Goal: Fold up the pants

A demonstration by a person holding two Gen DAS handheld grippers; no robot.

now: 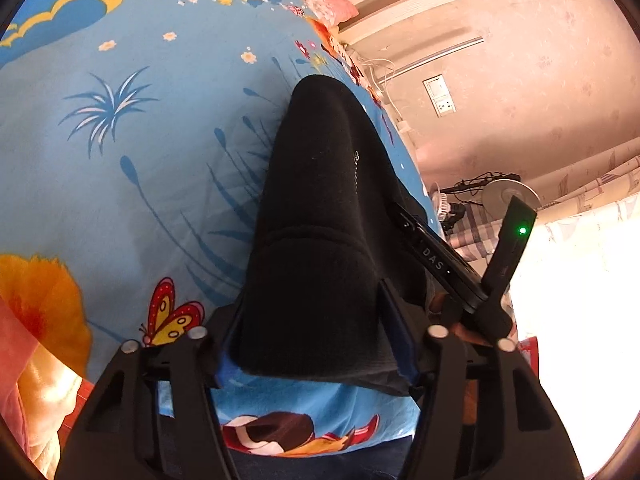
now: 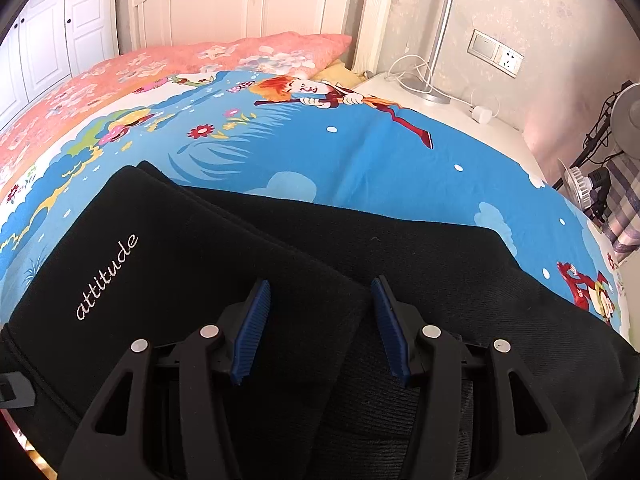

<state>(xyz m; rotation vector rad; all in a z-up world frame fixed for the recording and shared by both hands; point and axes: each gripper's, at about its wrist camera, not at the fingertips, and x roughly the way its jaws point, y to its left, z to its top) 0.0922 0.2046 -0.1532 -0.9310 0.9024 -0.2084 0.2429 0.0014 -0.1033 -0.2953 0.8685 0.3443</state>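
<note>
1. The black pants [image 2: 304,256] lie on a bed covered by a blue cartoon-print bedsheet [image 2: 360,152], filling the lower half of the right wrist view, with one layer folded over another.
2. White stitched lettering reading "attitude" [image 2: 107,278] runs diagonally across the upper layer at the lower left of that frame.
3. The right tool [image 2: 320,328] sits at the bottom centre of its view, its two blue-padded fingers [image 2: 252,332] spread apart with pants fabric beneath and between them; nothing is pinched.
4. In the left wrist view the pants [image 1: 320,220] rise as a dark ridge from the bottom centre towards the upper middle of the frame.
5. The left tool [image 1: 316,356] has its fingers on either side of a thick folded edge of the pants; the fabric fills the gap between them and they appear clamped on it.
6. The right tool's body [image 1: 476,268], with a green light, shows at the right middle of the left wrist view, just beside the pants.
7. A pink floral pillow [image 2: 240,54] lies at the head of the bed, upper centre of the right wrist view, before a white headboard [image 2: 248,0].
8. A lamp stand [image 2: 438,44] and white cables are on a nightstand at the upper right; a wall socket [image 2: 498,53] is mounted near it.
</note>
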